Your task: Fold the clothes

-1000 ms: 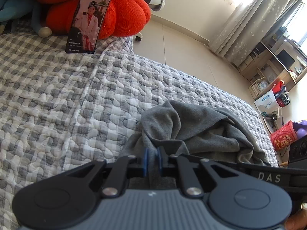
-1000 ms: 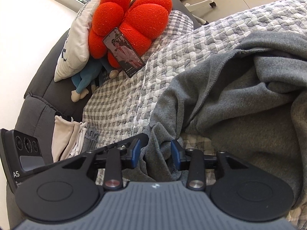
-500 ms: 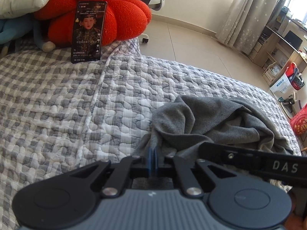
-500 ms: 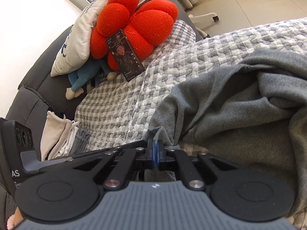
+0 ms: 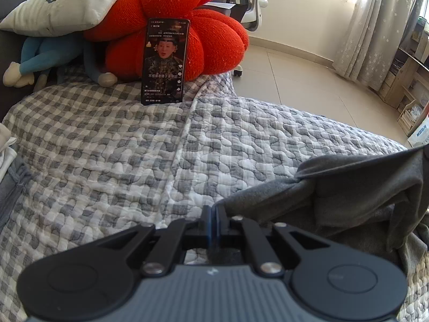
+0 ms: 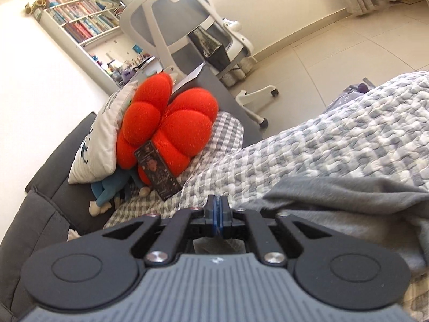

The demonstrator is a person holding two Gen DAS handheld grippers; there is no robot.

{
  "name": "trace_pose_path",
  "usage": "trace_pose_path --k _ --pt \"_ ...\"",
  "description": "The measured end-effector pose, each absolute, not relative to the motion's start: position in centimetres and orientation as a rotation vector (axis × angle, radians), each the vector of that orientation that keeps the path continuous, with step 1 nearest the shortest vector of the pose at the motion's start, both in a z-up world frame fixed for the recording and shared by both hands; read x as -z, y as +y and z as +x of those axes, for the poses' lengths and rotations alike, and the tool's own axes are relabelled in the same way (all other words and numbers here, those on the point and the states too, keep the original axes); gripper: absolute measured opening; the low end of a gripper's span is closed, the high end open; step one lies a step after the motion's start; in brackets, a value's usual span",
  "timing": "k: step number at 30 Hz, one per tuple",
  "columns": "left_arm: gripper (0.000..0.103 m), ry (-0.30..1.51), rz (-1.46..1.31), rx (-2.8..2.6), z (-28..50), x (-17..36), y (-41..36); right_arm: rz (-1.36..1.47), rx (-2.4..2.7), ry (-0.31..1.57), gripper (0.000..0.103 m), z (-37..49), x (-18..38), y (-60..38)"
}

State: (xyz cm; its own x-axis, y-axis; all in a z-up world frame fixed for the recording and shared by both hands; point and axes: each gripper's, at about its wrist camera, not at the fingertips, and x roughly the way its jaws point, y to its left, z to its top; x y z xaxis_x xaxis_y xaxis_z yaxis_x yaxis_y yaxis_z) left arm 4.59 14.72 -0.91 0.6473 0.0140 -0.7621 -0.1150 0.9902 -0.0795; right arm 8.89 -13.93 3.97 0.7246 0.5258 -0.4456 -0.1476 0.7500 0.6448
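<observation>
Pinching a thin edge of the grey garment (image 5: 356,187), the left gripper (image 5: 213,224) has its jaws pressed together on the cloth, and a fold runs taut from them toward the right edge of the bed (image 5: 161,161). In the right wrist view, the right gripper (image 6: 216,214) has jaws just as tightly closed; grey fabric shows in the gap behind them, so it most likely holds another edge of the same garment (image 6: 348,201), though the bite itself is hard to see.

Most of the garment lies bunched on the quilt near the bed's right side, not spread flat.

Both bites look shallow, so a sharp tug could pull the fabric free. Pulling the two edges apart while the bulk stays crumpled could twist the cloth or catch an inner layer, giving a crooked fold. Dragging the garment up the bed could also bring it against the phone (image 5: 165,61) propped on the red cushion (image 5: 214,40) at the head end and topple it.
</observation>
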Motion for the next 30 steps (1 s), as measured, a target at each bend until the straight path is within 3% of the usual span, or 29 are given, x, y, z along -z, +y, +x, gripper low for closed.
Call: trace_pose_path --k 11,16,19,20,23,30 --pt "0.003 0.865 -0.085 -0.109 5.0 1.3 14.3 0.608 -0.307 0.609 0.003 9.4 -4.4 -18.1" --pt "0.004 0.886 -0.080 -0.102 5.2 1.6 13.8 0.556 -0.383 0.686 0.011 9.7 -3.7 -16.4" --pt "0.012 0.880 -0.087 -0.083 5.0 1.4 13.6 0.530 -0.412 0.728 0.012 9.9 -3.4 -15.3" --pt "0.019 0.877 -0.093 -0.072 5.0 1.3 13.6 0.521 -0.415 0.738 0.017 10.0 -3.3 -14.9" --pt "0.038 0.875 -0.107 -0.045 5.1 1.3 13.4 0.496 -0.424 0.745 0.053 9.9 -3.1 -14.1" --pt "0.039 0.918 -0.102 0.002 5.6 2.5 12.1 0.365 -0.477 0.749 0.059 9.7 -2.8 -11.2"
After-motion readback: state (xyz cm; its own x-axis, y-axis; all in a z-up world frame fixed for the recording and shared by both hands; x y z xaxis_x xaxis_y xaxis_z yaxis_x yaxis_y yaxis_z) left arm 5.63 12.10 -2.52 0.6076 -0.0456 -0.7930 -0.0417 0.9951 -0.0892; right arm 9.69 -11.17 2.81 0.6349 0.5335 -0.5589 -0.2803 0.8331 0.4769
